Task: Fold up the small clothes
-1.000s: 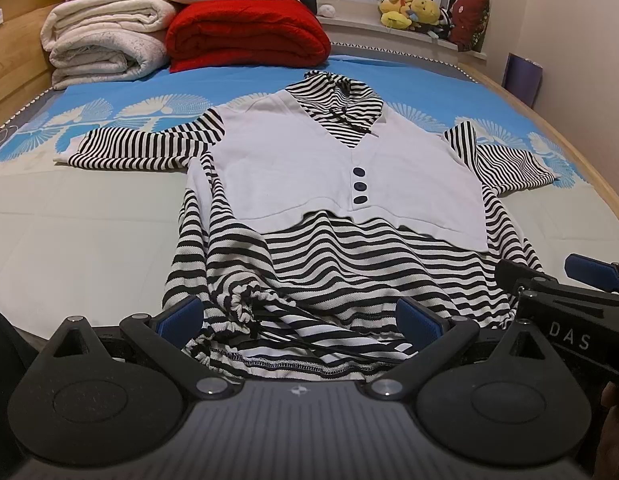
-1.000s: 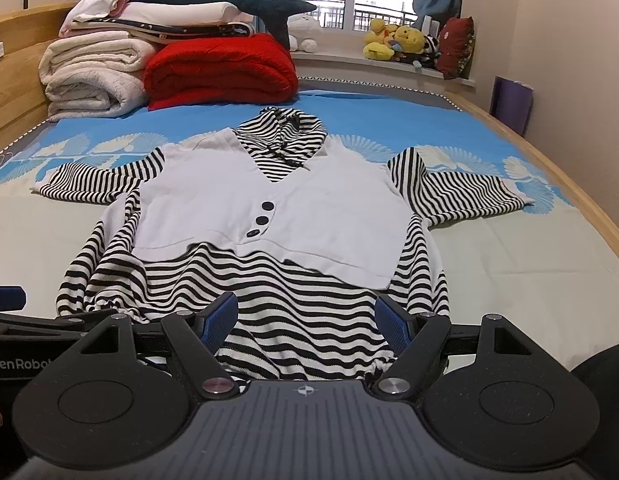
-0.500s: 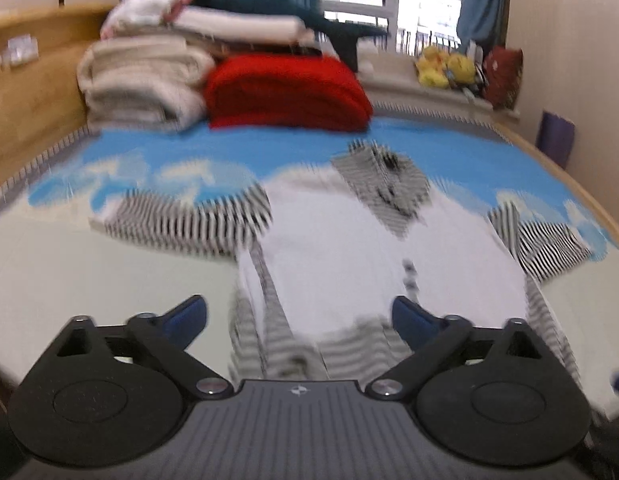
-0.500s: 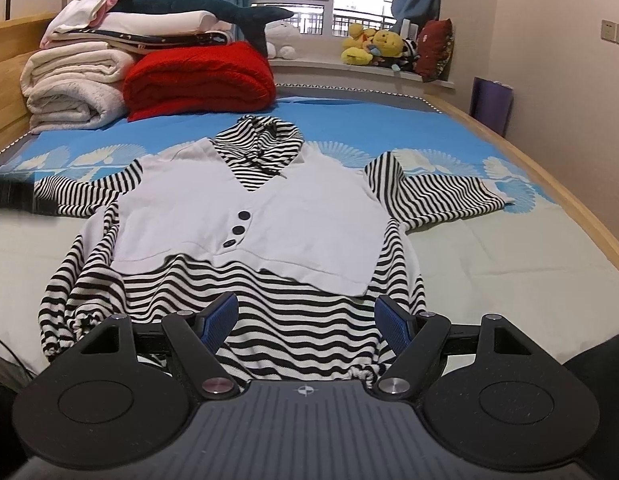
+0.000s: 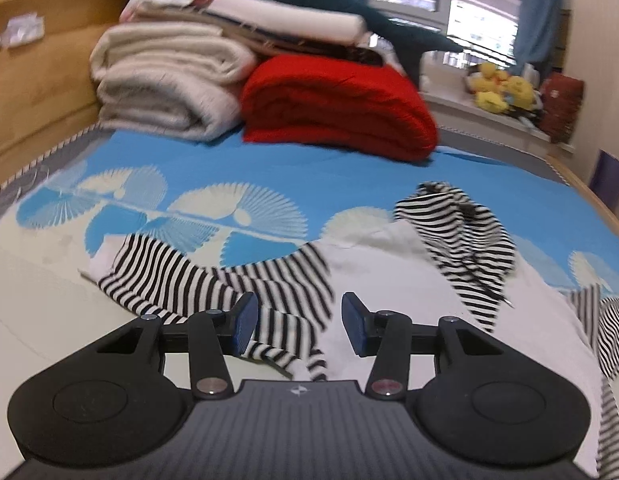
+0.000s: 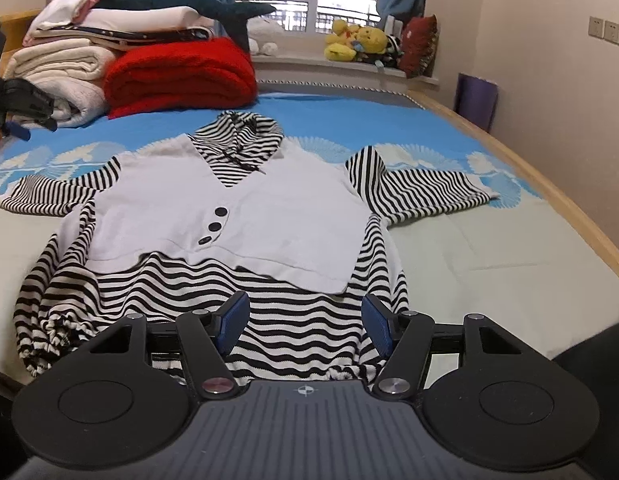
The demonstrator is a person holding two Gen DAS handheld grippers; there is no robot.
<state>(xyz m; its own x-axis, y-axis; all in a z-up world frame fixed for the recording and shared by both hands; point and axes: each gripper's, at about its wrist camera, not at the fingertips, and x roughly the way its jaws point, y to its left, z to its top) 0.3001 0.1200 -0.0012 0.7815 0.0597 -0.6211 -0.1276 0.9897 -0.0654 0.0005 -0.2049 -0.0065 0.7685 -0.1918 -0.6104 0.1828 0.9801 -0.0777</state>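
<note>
While fingers (image 5: 245, 322) close (empty), hoodie (image 6: 237, 204) lies flat.

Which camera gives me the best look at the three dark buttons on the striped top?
The right wrist view. There the three dark buttons sit in a clear diagonal row on the white front panel of the striped top, which lies spread flat and sharp. The left wrist view is blurred and shows mainly one striped sleeve; no buttons are visible.

Striped black-and-white hooded top (image 6: 213, 216) with white vest panel, flat on the bed, sleeves spread
</note>
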